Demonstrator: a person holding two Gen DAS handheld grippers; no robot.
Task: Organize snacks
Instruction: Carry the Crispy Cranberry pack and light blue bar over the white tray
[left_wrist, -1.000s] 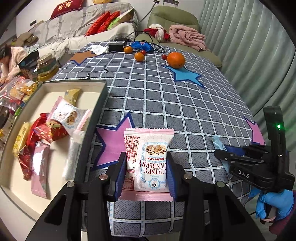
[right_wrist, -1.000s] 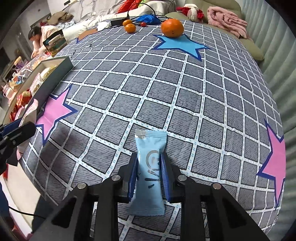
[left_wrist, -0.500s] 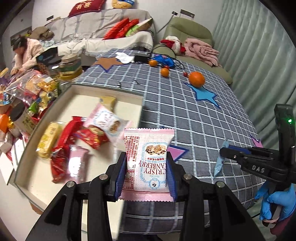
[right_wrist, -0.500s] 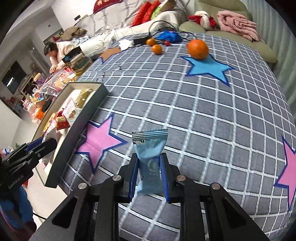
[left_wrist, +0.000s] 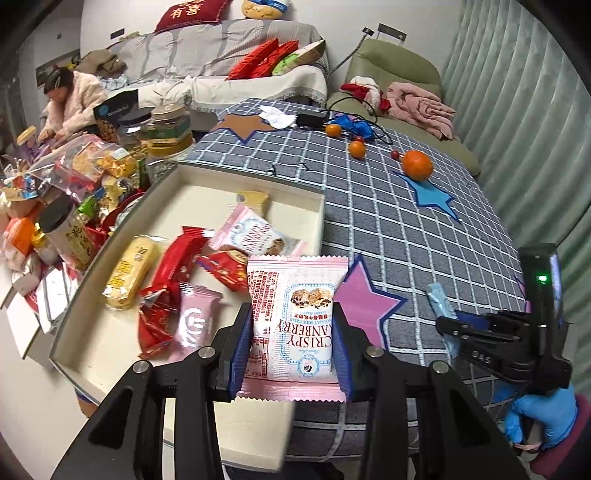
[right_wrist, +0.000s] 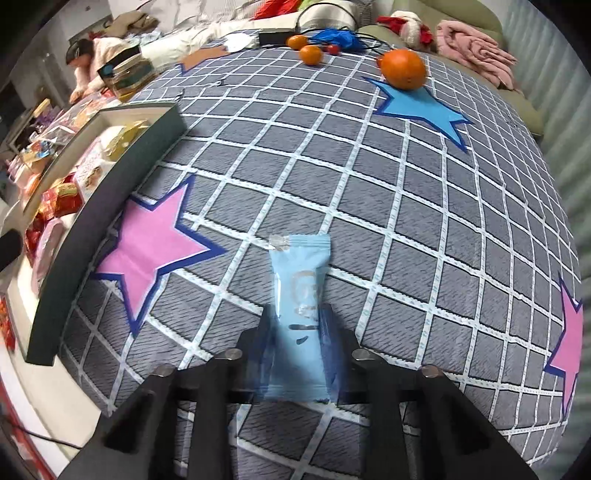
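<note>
Tongs (right_wrist: 297, 328) over checked cloth (right_wrist: 369, 184), sofa (left_wrist: 221, 48)

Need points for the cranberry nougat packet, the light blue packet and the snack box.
cranberry nougat packet (left_wrist: 295, 325), left wrist view: middle of its printed front.
light blue packet (right_wrist: 300, 295), right wrist view: its front, above the pads.
snack box (right_wrist: 110, 184), right wrist view: dark outer side wall.

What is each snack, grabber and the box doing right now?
left gripper: shut on cranberry packet.
cranberry packet: held upright, over the box's edge.
right gripper: shut on blue packet.
blue packet: held, lifted above the tablecloth.
box: open, snacks lying inside.
</note>
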